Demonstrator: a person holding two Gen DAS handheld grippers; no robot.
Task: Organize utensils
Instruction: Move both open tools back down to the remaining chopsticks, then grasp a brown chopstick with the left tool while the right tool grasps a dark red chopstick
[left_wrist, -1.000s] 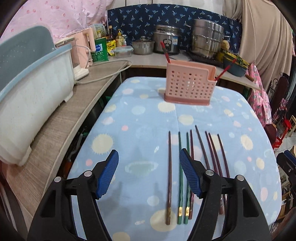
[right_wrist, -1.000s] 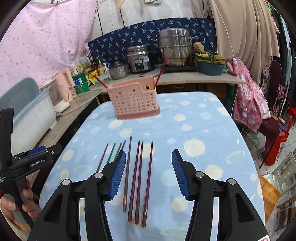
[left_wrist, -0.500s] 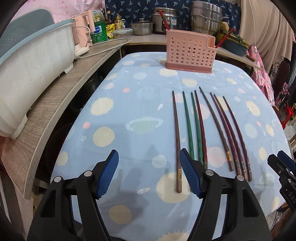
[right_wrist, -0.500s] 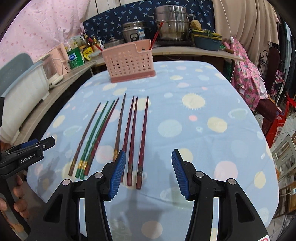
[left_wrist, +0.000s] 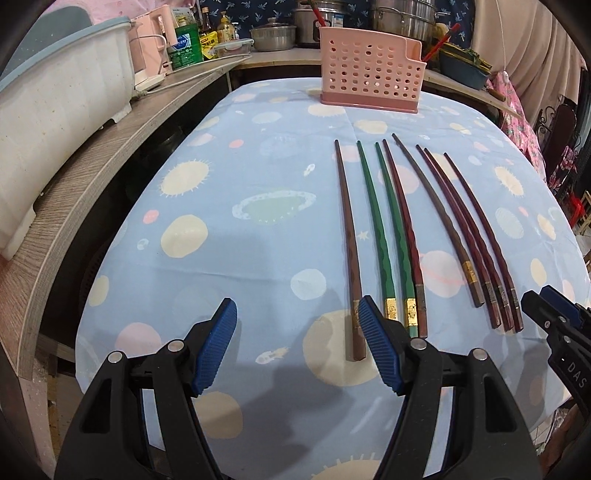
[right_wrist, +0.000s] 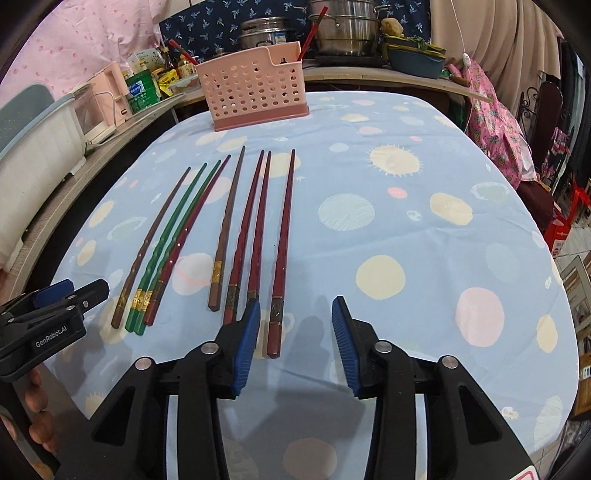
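Task barely begun — eight chopsticks lie in a row on the table in front of the pink basket, which already holds a couple. Left hand-held gripper released, empty. Right hand-held gripper closing, jaws straddling the rightmost chopstick, not yet pinching. Table bare right of the row — near edge close.

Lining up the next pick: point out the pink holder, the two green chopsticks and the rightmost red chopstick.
pink holder (right_wrist: 255, 92), right wrist view, perforated front wall.
green chopsticks (left_wrist: 384, 236), left wrist view, mid-shaft of the left one.
rightmost red chopstick (right_wrist: 282, 251), right wrist view, mid-shaft.
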